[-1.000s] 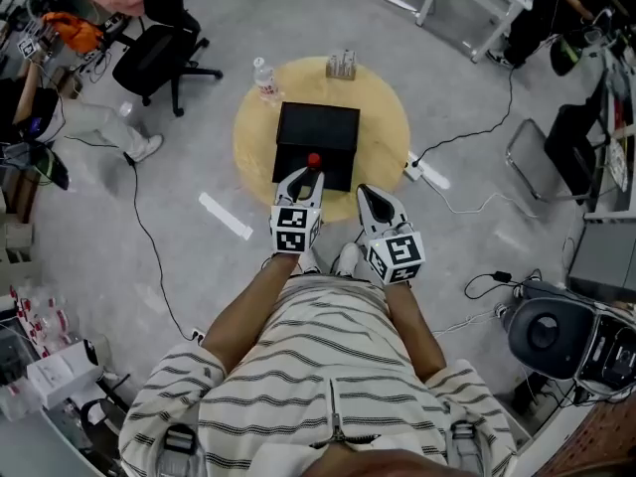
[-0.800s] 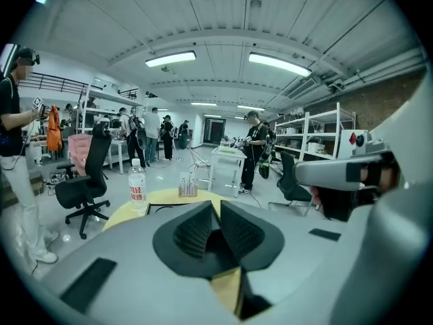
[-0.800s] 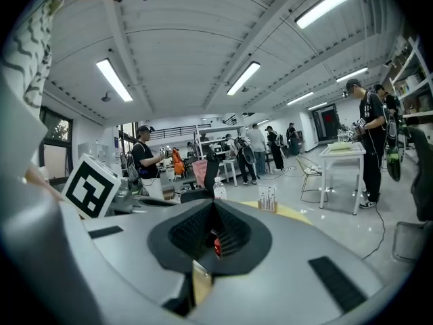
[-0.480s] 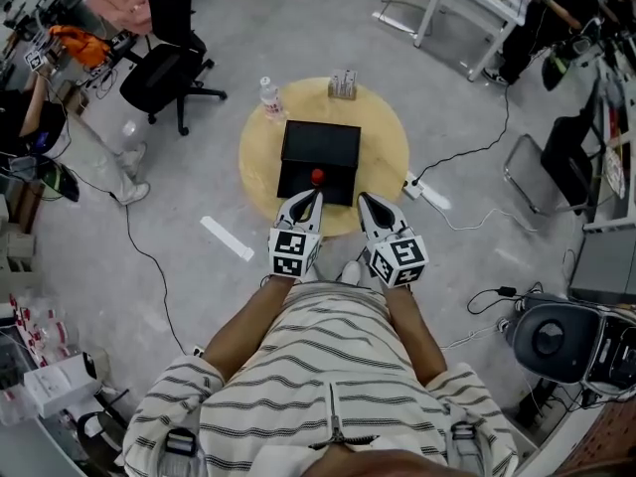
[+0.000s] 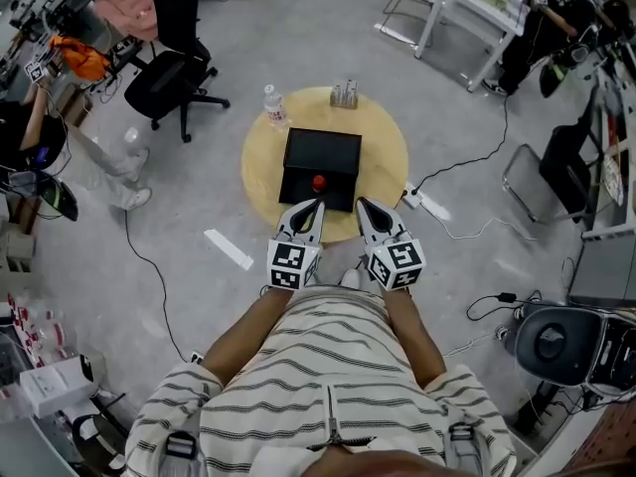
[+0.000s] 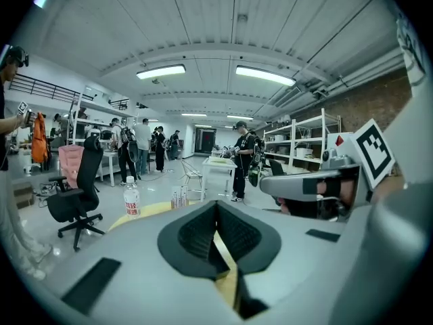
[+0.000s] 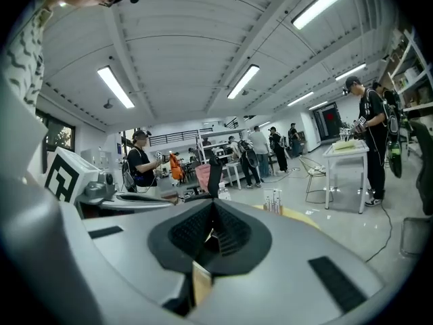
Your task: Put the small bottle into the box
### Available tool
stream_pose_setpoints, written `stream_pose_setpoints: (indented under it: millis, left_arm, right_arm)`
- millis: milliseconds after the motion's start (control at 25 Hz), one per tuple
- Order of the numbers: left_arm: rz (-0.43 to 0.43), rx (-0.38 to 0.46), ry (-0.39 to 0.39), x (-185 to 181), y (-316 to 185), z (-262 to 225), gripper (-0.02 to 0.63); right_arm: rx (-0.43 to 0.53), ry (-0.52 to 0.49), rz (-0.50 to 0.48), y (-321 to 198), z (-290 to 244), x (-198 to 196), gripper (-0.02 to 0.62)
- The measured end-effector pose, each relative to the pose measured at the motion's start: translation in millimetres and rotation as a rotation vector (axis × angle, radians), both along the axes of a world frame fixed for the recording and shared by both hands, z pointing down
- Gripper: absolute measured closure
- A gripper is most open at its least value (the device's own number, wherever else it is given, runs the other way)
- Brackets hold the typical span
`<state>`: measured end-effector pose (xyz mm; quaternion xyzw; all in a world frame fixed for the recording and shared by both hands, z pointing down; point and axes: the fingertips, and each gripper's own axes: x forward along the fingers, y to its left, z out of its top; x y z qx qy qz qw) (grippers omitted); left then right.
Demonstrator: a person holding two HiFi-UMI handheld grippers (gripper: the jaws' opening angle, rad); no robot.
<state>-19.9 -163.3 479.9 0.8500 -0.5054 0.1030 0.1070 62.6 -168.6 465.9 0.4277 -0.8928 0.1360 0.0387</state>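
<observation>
- Wooden round table [image 5: 383, 137] stands on the grey floor just ahead of the person.
- Black box [image 5: 320, 152] sits at the table's middle.
- Left gripper [image 5: 312, 207] hovers at the table's near edge and points at the box. Its jaws are pressed together with nothing between them.
- Right gripper [image 5: 364, 207] is just beside it, level with it. Its jaws are also closed and empty.
- Clear water bottle [image 5: 273, 102] stands upright at the table's far left rim.
- Cluster of little vials [image 5: 344, 93] stands at the far rim, behind the box.
- Small bottle [image 5: 318, 182], red-topped, shows against the box's black near its front edge, just beyond the left gripper's tips and clear of them.
</observation>
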Motion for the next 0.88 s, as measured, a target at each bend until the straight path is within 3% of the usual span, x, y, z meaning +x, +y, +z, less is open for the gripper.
stream_pose_setpoints:
  millis: [880]
  left_arm:
    - [-0.011,0.076,0.023,-6,0,-24,0.584]
  right_arm:
    - [0.063,0.036,-0.006,-4,-14,-4,0.578]
